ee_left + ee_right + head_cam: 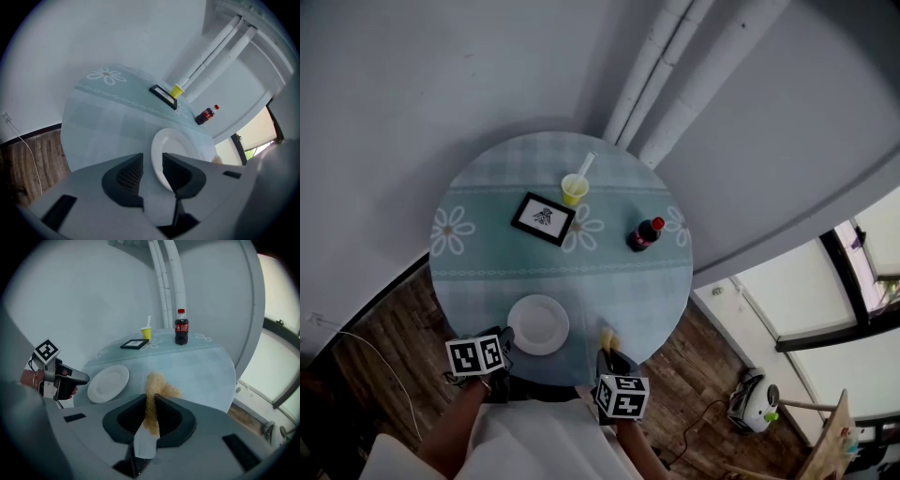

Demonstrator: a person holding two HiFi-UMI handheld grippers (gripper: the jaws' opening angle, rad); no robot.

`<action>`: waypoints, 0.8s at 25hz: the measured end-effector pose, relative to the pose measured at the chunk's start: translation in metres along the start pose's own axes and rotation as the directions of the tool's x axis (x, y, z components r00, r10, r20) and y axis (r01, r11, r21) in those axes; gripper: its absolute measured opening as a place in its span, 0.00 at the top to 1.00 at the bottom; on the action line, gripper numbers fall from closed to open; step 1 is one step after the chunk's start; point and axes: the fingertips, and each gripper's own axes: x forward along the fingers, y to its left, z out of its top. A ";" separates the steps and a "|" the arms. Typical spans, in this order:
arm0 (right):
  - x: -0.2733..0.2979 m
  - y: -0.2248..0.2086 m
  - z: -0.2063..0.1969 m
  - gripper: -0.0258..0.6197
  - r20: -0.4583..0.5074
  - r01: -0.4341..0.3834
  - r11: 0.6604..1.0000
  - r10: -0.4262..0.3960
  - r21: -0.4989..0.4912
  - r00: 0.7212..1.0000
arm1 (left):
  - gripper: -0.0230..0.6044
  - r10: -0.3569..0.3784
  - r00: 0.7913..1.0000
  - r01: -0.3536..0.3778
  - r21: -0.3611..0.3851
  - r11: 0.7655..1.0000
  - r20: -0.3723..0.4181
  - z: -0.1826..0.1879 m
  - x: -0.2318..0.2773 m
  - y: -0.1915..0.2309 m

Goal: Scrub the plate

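A white plate (537,324) lies flat near the front edge of the round table (487,272). My left gripper (500,339) is at the plate's front-left rim. In the left gripper view its jaws (152,163) stand open, with the rim of the plate (174,143) in the gap between them and no pad pressing on it. My right gripper (610,356) is just right of the plate. It is shut on a tan fibrous scrubber (153,389), which sticks out past the fingertips and hangs over the tablecloth, apart from the plate (108,382).
At the back of the table stand a yellow cup with a straw (575,188), a small black picture frame (543,218) and a cola bottle (644,234). White pipes (656,66) run up the grey wall behind. The table edge and wood floor (384,347) are close to both grippers.
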 end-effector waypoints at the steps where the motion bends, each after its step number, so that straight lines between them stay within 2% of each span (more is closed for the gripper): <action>1: -0.001 -0.003 0.001 0.86 0.007 0.014 1.000 -0.014 0.006 1.000 | 0.76 -0.009 1.000 0.008 -0.012 1.000 -0.010 0.000 0.003 0.000; 5: -0.005 -0.008 -0.001 0.86 0.016 0.037 0.999 -0.037 0.028 0.999 | 0.71 -0.085 0.995 0.079 -0.116 0.990 -0.049 -0.004 0.012 -0.003; 9: -0.004 -0.011 -0.003 0.86 0.011 0.048 0.998 -0.049 0.038 0.999 | 0.71 -0.123 0.991 0.114 -0.162 0.980 -0.045 -0.003 0.013 -0.002; 13: -0.005 -0.010 -0.006 0.86 0.003 0.054 0.998 -0.054 0.043 0.999 | 0.71 -0.185 0.982 0.173 -0.268 0.948 -0.021 0.000 0.011 -0.001; 18: -0.010 -0.013 -0.010 0.86 0.014 0.065 0.995 -0.066 0.077 0.998 | 0.71 -0.241 0.969 0.222 -0.253 0.942 -0.046 -0.004 0.013 -0.009; 20: -0.014 -0.014 -0.012 0.86 0.016 0.074 0.995 -0.075 0.069 0.997 | 0.72 -0.264 0.964 0.245 -0.286 0.927 -0.032 -0.004 0.016 -0.011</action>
